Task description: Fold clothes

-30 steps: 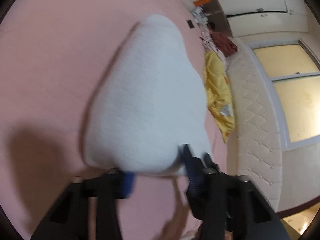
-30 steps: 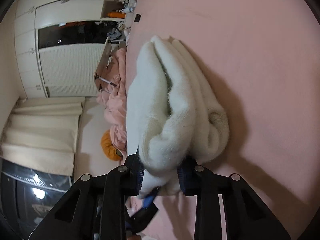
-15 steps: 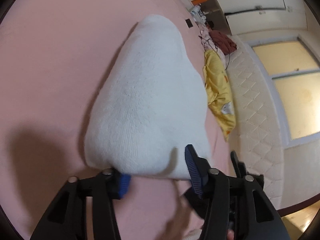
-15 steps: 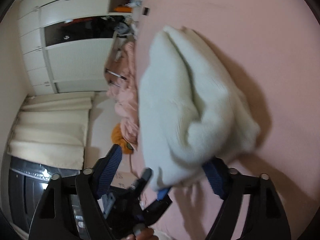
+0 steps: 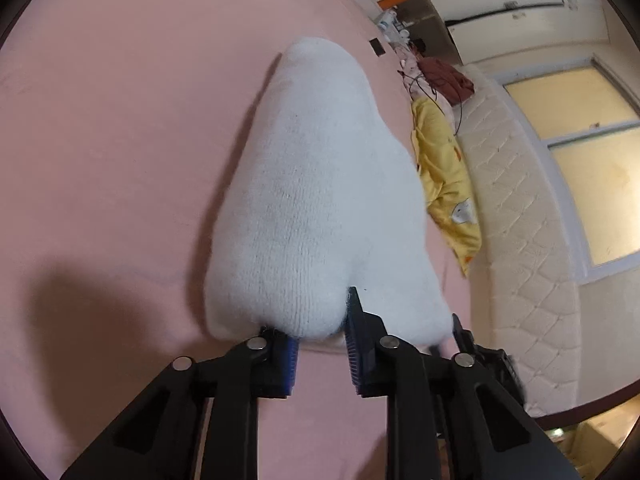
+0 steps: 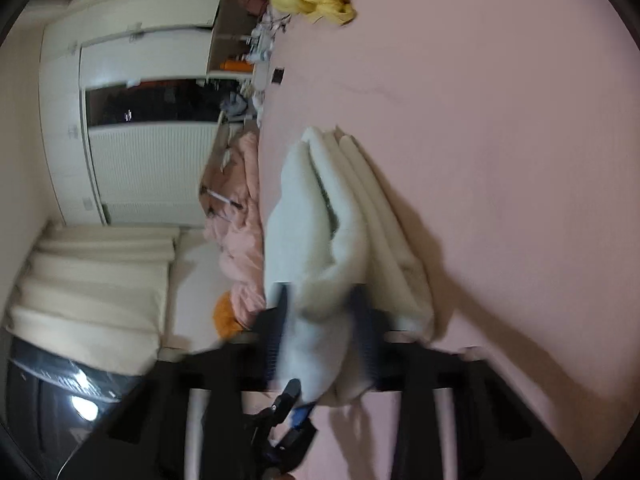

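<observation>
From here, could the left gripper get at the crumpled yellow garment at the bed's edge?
Probably not right away: the left gripper is shut on the folded white fluffy garment, whose bulk lies between it and the crumpled yellow garment.

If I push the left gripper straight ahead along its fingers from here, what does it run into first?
The folded white sweater. Its near edge already bulges between the fingers of the left gripper, so the gripper would meet it almost at once. Beyond it lies only the pink bedsheet, though depth there is hard to judge.
</observation>
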Tool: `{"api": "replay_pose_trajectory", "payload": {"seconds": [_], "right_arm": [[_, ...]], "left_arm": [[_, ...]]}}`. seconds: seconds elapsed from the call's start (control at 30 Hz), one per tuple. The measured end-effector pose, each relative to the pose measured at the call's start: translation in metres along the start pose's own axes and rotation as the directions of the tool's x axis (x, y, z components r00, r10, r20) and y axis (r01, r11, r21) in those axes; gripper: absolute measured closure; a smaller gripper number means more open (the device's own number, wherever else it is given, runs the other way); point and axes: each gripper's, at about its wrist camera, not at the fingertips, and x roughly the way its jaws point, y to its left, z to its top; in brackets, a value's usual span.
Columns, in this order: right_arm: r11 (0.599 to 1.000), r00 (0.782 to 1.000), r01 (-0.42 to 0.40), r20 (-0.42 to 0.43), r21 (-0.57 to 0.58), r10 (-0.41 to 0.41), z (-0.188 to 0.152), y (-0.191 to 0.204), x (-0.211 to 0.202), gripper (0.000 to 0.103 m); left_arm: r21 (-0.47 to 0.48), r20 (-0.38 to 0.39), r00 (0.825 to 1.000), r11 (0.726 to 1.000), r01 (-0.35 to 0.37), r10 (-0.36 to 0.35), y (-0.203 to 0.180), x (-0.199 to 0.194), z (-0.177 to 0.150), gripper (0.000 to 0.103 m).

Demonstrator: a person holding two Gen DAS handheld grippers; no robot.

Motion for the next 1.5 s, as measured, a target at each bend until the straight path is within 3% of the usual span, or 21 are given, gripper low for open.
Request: {"api": "replay_pose_trajectory", "payload": {"seconds": [0.1, 0.17, 0.27, 0.3, 0.37, 0.53, 0.57, 0.67, 0.7, 0.73, 0.83, 0.9, 1.0, 1.07, 1.13, 1.2, 1.3, 1.4, 1.43, 1.47, 1.5], "right_arm": [[1.0, 0.999, 0.018, 0.045, 0.02, -0.019, -0.002, 0.0, -0.013, 0.081], [0.996, 0.995, 0.075, 0.057, 0.037, -0.077, -0.003, 0.001, -0.019, 0.057], [0.999, 0.999, 0.042, 0.01, 0.004, -0.042, -0.016, 0.01, -0.024, 0.055], [1.0, 0.999, 0.021, -0.027, -0.005, -0.021, -0.022, 0.013, -0.021, 0.042], [1.0, 0.995, -0.01, -0.1, 0.002, 0.01, -0.037, 0.015, -0.008, 0.021], [0.996, 0.985, 0.045, -0.163, -0.075, -0.057, -0.036, 0.024, 0.025, 0.021], [0.995, 0.985, 0.047, -0.163, -0.083, -0.06, -0.036, 0.025, 0.026, 0.021], [0.998, 0.987, 0.031, -0.154, -0.063, -0.04, -0.035, 0.023, 0.02, 0.021], [0.998, 0.988, 0.029, -0.149, -0.048, -0.036, -0.033, 0.02, 0.017, 0.021], [0.999, 0.989, 0.031, -0.142, -0.041, -0.036, -0.033, 0.017, 0.016, 0.021], [1.0, 0.992, 0.014, -0.124, -0.026, -0.018, -0.03, 0.014, 0.008, 0.021], [0.999, 0.993, 0.01, -0.121, -0.033, -0.014, -0.03, 0.015, 0.006, 0.021], [0.998, 0.991, 0.02, -0.131, -0.054, -0.027, -0.034, 0.019, 0.005, 0.021], [0.998, 0.99, 0.021, -0.138, -0.054, -0.029, -0.035, 0.019, 0.006, 0.021], [0.999, 0.99, 0.018, -0.141, -0.041, -0.024, -0.034, 0.016, 0.007, 0.021], [1.0, 0.99, 0.012, -0.141, -0.027, -0.016, -0.032, 0.013, 0.008, 0.021], [0.999, 0.988, 0.026, -0.148, -0.046, -0.032, -0.032, 0.016, 0.011, 0.021], [0.998, 0.985, 0.017, -0.169, -0.055, -0.026, -0.032, 0.018, 0.019, 0.021], [0.998, 0.984, 0.016, -0.176, -0.057, -0.026, -0.032, 0.018, 0.023, 0.021], [0.998, 0.986, 0.014, -0.162, -0.064, -0.024, -0.03, 0.018, 0.025, 0.023], [0.996, 0.991, 0.003, -0.13, -0.085, -0.014, -0.028, 0.019, 0.024, 0.057]], "left_arm": [[-0.019, -0.012, 0.999, 0.999, 0.031, -0.032, 0.005, -0.006, -0.003, 0.073], [-0.026, -0.032, 0.998, 0.998, 0.06, -0.061, 0.007, -0.014, -0.006, 0.058], [-0.036, 0.045, 0.998, 0.998, 0.055, -0.053, 0.011, -0.04, -0.014, 0.034], [-0.082, 0.093, 0.993, 0.993, 0.082, -0.074, 0.019, -0.048, -0.016, 0.031], [-0.185, 0.175, 0.978, 0.971, 0.149, -0.117, 0.036, -0.06, -0.018, 0.031], [-0.429, 0.202, 0.957, 0.86, 0.276, -0.207, 0.071, -0.047, -0.021, 0.031], [-0.443, 0.201, 0.964, 0.861, 0.249, -0.176, 0.071, -0.048, -0.024, 0.031], [-0.129, 0.197, 0.979, 0.991, -0.019, 0.045, 0.03, -0.061, -0.024, 0.031], [0.094, 0.239, 0.964, 0.985, -0.145, 0.119, 0.007, -0.066, -0.03, 0.031], [0.291, 0.279, 0.945, 0.923, -0.254, 0.172, -0.011, -0.065, -0.04, 0.028], [0.656, 0.359, 0.904, 0.625, -0.422, 0.233, -0.043, -0.05, -0.074, 0.027], [0.71, 0.333, 0.914, 0.575, -0.406, 0.234, -0.046, -0.032, -0.08, 0.027], [0.681, 0.335, 0.9, 0.588, -0.437, 0.28, -0.038, -0.007, -0.063, 0.029], [0.655, 0.313, 0.892, 0.606, -0.451, 0.325, -0.03, 0.008, -0.047, 0.038], [0.625, 0.302, 0.881, 0.622, -0.472, 0.364, -0.022, 0.011, -0.039, 0.075], [0.612, 0.282, 0.896, 0.655, -0.443, 0.342, -0.019, 0.002, -0.035, 0.078], [0.668, 0.299, 0.883, 0.582, -0.464, 0.36, -0.026, 0.003, -0.041, 0.075], [0.693, 0.349, 0.862, 0.518, -0.502, 0.368, -0.033, 0.005, -0.044, 0.053], [0.694, 0.349, 0.866, 0.523, -0.495, 0.357, -0.035, 0.004, -0.044, 0.078], [0.686, 0.328, 0.871, 0.541, -0.486, 0.367, -0.031, 0.006, -0.039, 0.077], [0.67, 0.311, 0.875, 0.567, -0.479, 0.372, -0.028, 0.006, -0.036, 0.078]]}}
